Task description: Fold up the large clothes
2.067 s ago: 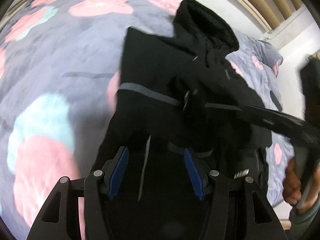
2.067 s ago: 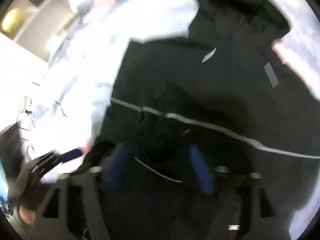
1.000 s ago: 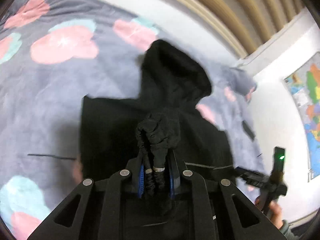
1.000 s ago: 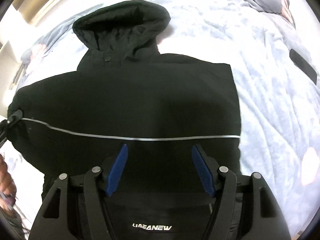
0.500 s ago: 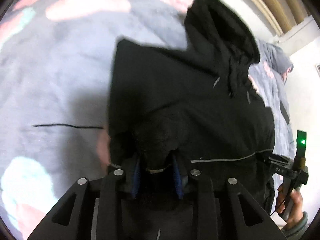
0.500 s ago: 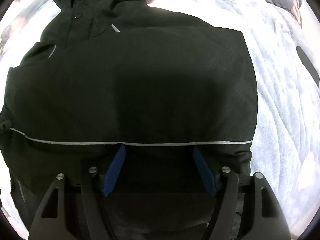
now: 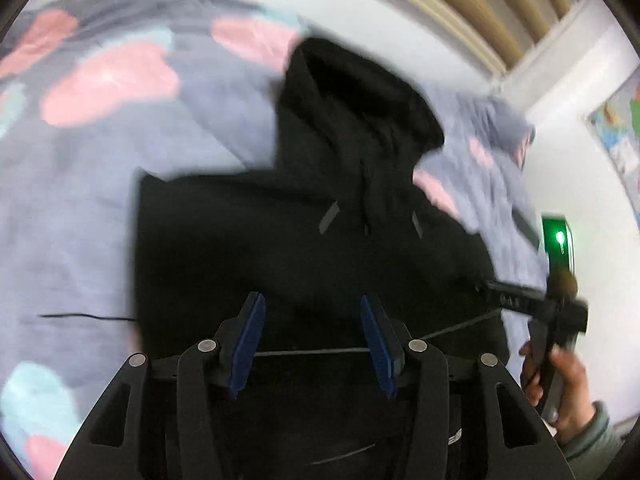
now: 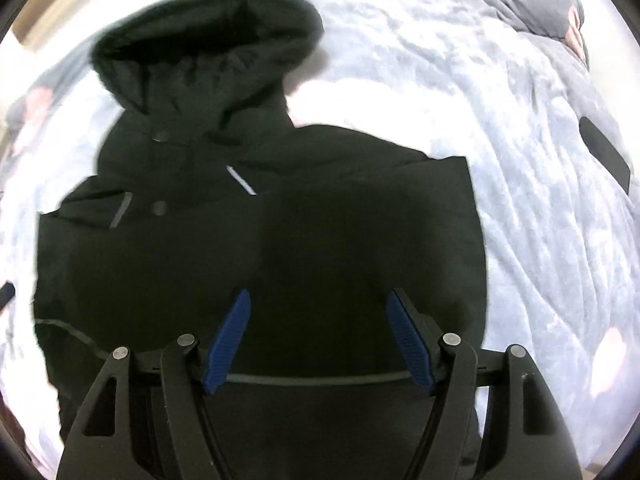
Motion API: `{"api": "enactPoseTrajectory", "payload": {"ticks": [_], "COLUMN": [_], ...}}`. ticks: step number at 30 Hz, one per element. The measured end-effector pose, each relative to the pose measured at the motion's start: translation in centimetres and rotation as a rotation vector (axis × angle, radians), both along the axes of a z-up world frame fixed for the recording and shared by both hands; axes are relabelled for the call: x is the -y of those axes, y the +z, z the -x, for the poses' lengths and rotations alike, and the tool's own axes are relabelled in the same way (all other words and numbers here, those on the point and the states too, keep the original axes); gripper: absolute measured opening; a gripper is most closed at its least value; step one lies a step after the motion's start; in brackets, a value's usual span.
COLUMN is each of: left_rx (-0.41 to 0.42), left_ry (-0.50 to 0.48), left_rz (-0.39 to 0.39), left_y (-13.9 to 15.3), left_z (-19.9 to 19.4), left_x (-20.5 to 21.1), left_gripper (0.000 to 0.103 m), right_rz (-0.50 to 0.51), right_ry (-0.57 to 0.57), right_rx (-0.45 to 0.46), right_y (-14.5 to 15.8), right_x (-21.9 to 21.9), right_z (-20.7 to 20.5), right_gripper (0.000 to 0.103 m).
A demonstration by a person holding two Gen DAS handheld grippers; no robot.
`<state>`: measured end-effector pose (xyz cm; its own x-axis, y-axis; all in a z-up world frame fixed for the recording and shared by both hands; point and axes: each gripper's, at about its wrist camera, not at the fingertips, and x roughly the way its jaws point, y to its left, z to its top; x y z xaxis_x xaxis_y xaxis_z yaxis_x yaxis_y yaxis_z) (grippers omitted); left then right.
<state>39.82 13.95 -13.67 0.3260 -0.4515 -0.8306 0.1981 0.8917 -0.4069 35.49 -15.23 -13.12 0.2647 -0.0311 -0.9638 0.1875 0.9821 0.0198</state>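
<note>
A large black hooded jacket [image 7: 304, 240] lies flat on the bed, hood away from me, both sleeves folded in so its sides are straight. It fills the right wrist view too [image 8: 280, 240], with a thin grey stripe across its lower body. My left gripper [image 7: 312, 332] is open and empty, hovering over the jacket's lower middle. My right gripper [image 8: 318, 332] is open and empty over the lower body near the stripe. The right gripper also shows at the right edge of the left wrist view [image 7: 556, 312], held in a hand beside the jacket's right side.
The bed has a grey blanket with pink and teal blobs [image 7: 108, 84]. A flat black object [image 8: 604, 152] lies on the blanket to the right of the jacket. A thin dark cord [image 7: 84, 316] lies left of it. A white wall and slatted headboard stand behind.
My left gripper let go of the bunched sleeve fabric it held, opened, and pulled back over the jacket's lower part. The sleeve now lies folded on the body. My right gripper stayed open.
</note>
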Motion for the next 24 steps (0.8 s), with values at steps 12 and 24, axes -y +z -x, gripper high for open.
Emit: {"api": "enactPoseTrajectory", "payload": {"ticks": [12,24], "left_rx": [-0.083,-0.001], "left_ry": [-0.041,-0.033], "left_rz": [-0.121,-0.080], "left_y": [-7.0,-0.5], "left_z": [-0.4,4.1], "left_x": [1.1,-0.8], "left_gripper": [0.049,0.050], "right_rz": [0.043,-0.052], "right_ry": [0.032,-0.007], "right_rx": [-0.042,-0.076], "right_y": [-4.4,-0.5], "right_x": [-0.3,0.1], "right_z": [-0.4,3.9], "right_gripper": [0.081,0.082]}}
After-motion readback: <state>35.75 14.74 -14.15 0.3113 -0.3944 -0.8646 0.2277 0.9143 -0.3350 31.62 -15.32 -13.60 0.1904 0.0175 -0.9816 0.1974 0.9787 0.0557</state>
